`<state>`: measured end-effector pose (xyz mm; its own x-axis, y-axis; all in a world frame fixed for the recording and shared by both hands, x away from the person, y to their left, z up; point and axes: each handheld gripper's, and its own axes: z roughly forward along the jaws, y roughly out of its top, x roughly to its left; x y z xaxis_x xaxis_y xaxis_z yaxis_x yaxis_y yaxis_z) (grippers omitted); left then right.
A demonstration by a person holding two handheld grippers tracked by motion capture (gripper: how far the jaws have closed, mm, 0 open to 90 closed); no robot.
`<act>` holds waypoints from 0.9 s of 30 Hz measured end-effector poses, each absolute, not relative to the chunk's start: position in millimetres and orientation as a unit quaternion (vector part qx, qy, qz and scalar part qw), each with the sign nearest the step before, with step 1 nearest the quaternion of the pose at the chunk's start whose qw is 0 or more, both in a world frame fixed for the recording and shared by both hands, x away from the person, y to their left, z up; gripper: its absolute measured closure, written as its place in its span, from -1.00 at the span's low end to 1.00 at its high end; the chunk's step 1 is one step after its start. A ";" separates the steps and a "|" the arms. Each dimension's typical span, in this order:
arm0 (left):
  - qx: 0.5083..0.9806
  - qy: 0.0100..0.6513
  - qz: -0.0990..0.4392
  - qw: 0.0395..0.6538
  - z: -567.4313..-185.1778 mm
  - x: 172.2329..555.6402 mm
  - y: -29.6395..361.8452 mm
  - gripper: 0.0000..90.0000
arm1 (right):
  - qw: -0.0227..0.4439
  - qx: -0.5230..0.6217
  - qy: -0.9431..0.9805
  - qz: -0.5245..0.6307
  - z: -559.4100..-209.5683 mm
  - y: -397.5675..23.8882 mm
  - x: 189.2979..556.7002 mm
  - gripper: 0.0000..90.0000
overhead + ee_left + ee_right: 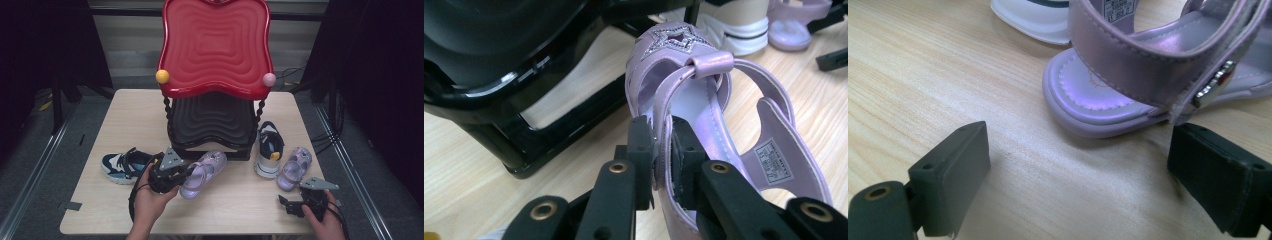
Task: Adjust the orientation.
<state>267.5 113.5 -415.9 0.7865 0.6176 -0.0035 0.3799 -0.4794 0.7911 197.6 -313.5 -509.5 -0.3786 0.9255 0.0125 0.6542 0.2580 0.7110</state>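
Left gripper (663,155) | jaws pinched on lilac sandal's (704,100) side wall | sandal near black rack (499,115)

1. The left gripper (663,155) had its two black jaws pinched on the side wall of a lilac sandal (704,115).
2. The sandal bore a glittery star (672,40) over the toe and a printed label (774,159) inside its heel strap.
3. A black shelf frame (524,130) stood just beside it on the pale wooden table (469,185).
4. A white-soled shoe (734,25) and another lilac sandal (796,22) lay farther off.
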 end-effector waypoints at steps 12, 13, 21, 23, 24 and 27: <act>0.834 0.295 0.158 0.438 -396.0 265.9 115.2 0.82 | 0.211 0.515 0.766 0.323 -509.6 -313.8 197.7 -0.79; 0.833 0.296 0.160 0.439 -394.7 265.8 115.3 0.82 | 0.210 0.515 0.766 0.323 -509.6 -313.8 197.7 -0.79; 0.826 0.300 0.171 0.445 -385.8 267.9 113.4 0.82 | 0.210 0.516 0.765 0.323 -509.5 -313.6 197.6 -0.79; 0.824 0.301 0.173 0.447 -384.5 268.8 112.4 0.82 | 0.210 0.516 0.765 0.323 -509.5 -313.6 197.6 -0.79; 0.823 0.302 0.176 0.447 -384.1 269.2 112.1 0.82 | 0.210 0.516 0.765 0.323 -509.5 -313.6 197.6 -0.79; 0.822 0.304 0.176 0.449 -383.7 270.4 111.0 0.82 | 0.210 0.516 0.765 0.323 -509.5 -313.6 197.6 -0.79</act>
